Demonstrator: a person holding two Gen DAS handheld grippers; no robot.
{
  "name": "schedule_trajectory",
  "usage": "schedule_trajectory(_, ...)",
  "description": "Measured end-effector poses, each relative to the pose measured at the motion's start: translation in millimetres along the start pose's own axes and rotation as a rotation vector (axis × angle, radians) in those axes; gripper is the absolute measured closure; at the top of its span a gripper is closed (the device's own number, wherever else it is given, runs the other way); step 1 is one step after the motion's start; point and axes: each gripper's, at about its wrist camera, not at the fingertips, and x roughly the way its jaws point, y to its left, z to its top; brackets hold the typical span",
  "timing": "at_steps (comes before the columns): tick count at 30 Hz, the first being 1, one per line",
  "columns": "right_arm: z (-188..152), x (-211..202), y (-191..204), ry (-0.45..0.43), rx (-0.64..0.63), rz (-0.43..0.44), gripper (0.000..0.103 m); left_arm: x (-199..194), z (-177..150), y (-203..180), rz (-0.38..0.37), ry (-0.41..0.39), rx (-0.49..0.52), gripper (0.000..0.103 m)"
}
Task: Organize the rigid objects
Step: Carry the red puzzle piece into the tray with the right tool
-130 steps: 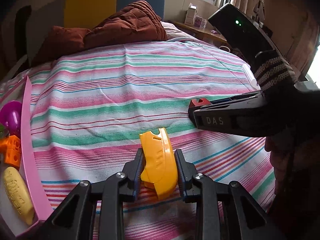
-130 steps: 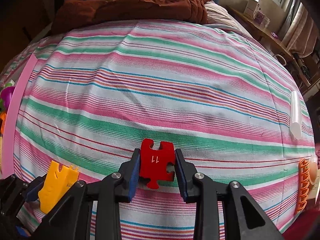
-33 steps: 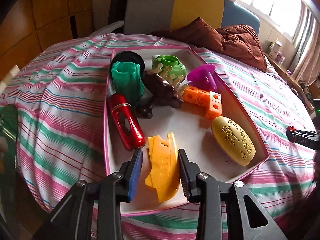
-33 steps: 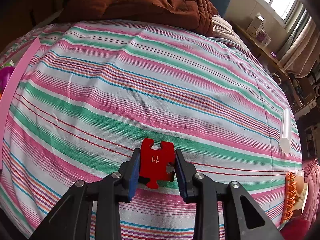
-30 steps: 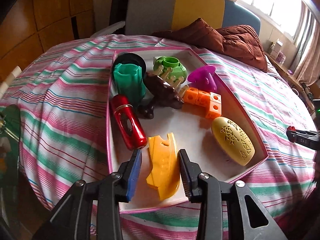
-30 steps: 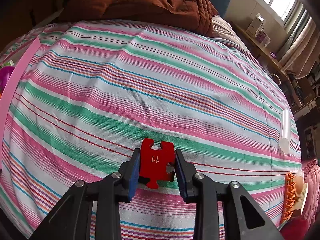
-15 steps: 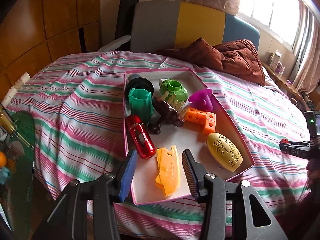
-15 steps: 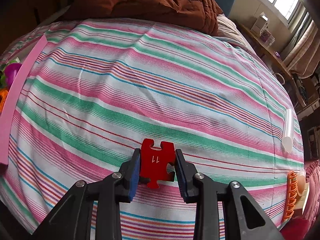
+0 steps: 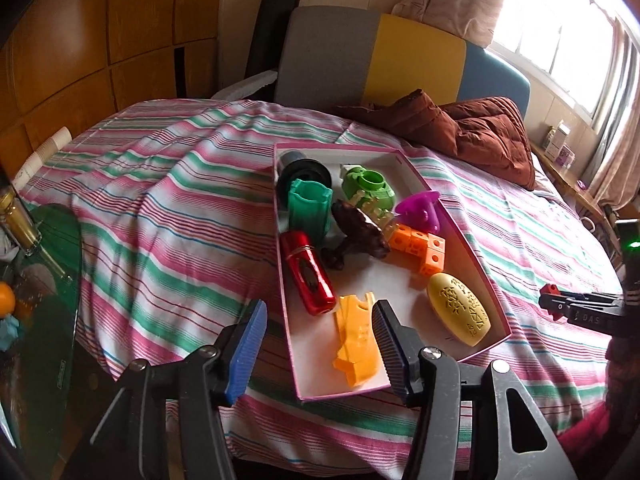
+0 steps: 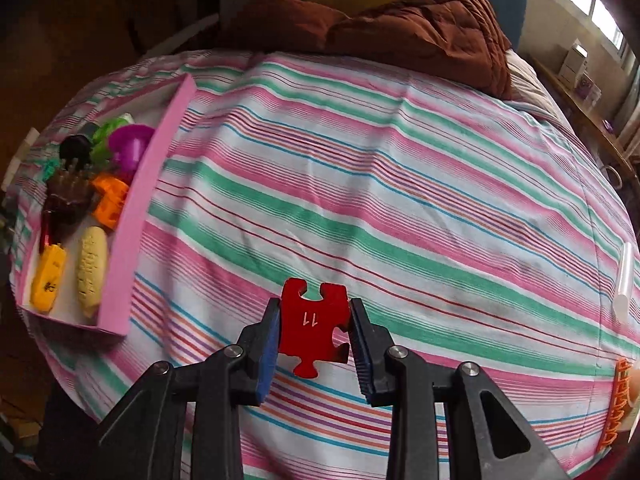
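Note:
A pink-walled box (image 9: 468, 240) lies on the striped bed. At its near end rests the orange-yellow toy piece (image 9: 356, 344), free of any grip. My left gripper (image 9: 318, 340) hovers above that end, jaws opening, no pad touching the piece. My right gripper (image 10: 314, 330) is shut on a red puzzle piece (image 10: 312, 326) marked 11, held over the striped cover to the right of the box (image 10: 132, 240). In the left wrist view the right gripper (image 9: 560, 308) enters from the right edge.
In the box lie a red cylinder (image 9: 308, 280), green cup (image 9: 310, 208), brown figure (image 9: 356, 232), orange cubes (image 9: 420, 246), purple piece (image 9: 420, 210) and yellow oval (image 9: 458, 308). A brown quilt (image 10: 400, 28) sits at the head. A clear tube (image 10: 624, 276) and orange comb-like piece (image 10: 616, 404) lie at the right.
My left gripper let go of the orange-yellow piece in the box, its jaws spread and it drew back and up. My right gripper, still gripping the red puzzle piece, swung toward the box.

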Motion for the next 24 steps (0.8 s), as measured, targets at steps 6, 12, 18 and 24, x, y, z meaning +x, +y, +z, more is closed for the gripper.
schedule_trajectory(6, 20, -28, 78, -0.12, -0.161, 0.155, 0.071, -2, 0, 14, 0.023, -0.002, -0.034, 0.046)
schedule_trajectory(12, 34, -23, 161, -0.136, -0.337, 0.251, 0.071, -5, -1, 25, 0.048, -0.012, -0.051, 0.04)
schedule_trajectory(18, 46, 23, 198, -0.042, -0.375, 0.253, 0.071, -3, -2, 32, 0.055, -0.002, -0.055, 0.038)
schedule_trajectory(24, 44, 47, 205, -0.013, -0.383, 0.24, 0.066, 3, -4, 30, 0.068, 0.013, -0.047, 0.035)
